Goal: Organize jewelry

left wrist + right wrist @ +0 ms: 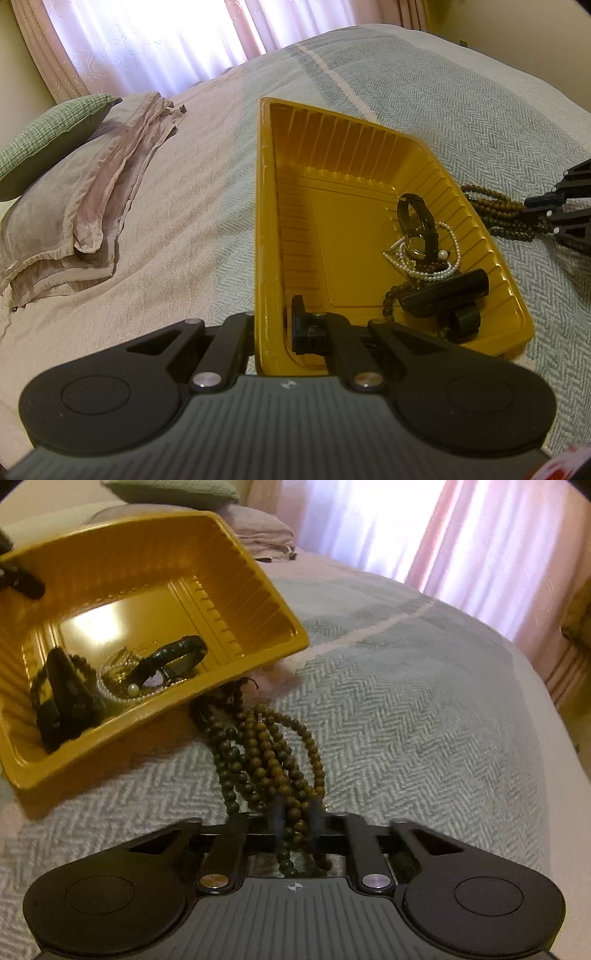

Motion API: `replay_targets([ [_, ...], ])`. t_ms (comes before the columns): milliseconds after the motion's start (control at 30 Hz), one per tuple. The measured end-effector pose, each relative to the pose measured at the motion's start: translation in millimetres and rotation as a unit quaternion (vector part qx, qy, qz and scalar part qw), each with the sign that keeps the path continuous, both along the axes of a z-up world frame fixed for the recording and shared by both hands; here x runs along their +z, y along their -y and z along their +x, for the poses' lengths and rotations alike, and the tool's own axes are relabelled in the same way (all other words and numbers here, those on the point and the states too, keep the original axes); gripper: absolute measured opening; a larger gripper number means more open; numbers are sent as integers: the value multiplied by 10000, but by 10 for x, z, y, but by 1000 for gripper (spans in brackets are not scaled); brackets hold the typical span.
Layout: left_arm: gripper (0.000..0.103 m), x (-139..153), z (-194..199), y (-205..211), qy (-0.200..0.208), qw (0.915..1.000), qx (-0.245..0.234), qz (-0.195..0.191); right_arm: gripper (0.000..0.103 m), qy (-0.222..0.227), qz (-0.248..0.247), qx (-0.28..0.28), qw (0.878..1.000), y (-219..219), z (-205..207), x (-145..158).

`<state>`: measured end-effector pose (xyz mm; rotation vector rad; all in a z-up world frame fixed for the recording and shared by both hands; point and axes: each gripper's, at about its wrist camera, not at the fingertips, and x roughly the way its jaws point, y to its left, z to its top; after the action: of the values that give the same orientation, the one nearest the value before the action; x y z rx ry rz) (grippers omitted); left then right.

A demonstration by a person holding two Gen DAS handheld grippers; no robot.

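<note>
A yellow plastic tray (263,206) lies on the bed, tilted up at one side. My left gripper (275,326) is shut on its near wall, one finger inside and one outside. In the tray lie a black watch (419,225), a pearl strand (439,271), a dark bead bracelet (391,299) and a black clip-like piece (443,299). A bundle of brown wooden beads (269,753) lies on the cover beside the tray (280,627), one end under its rim. My right gripper (295,818) is shut on the near end of the beads.
A grey herringbone bedspread (406,720) covers the bed. A folded pinkish sheet (92,206) and a green pillow (48,133) lie at the far left. Pink curtains (159,40) hang behind the bed. My right gripper (557,216) shows at the right edge of the left wrist view.
</note>
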<state>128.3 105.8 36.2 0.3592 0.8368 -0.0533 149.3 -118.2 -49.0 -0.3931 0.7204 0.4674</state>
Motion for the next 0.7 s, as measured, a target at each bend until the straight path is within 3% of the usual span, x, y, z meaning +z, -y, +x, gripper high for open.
replay_targets([
  [233,4,0,3,4,1,10000,-9,11,7,516,29,-50,9986,68,-149,268],
  [467,4,-6,11,3,-1,10000,0,5,7,1256,183,-67,9919,162,-246,850],
  [700,4,-3,14,6,-3,10000,-4,9,7,1719,281,-30,9847,247,-278,1382],
])
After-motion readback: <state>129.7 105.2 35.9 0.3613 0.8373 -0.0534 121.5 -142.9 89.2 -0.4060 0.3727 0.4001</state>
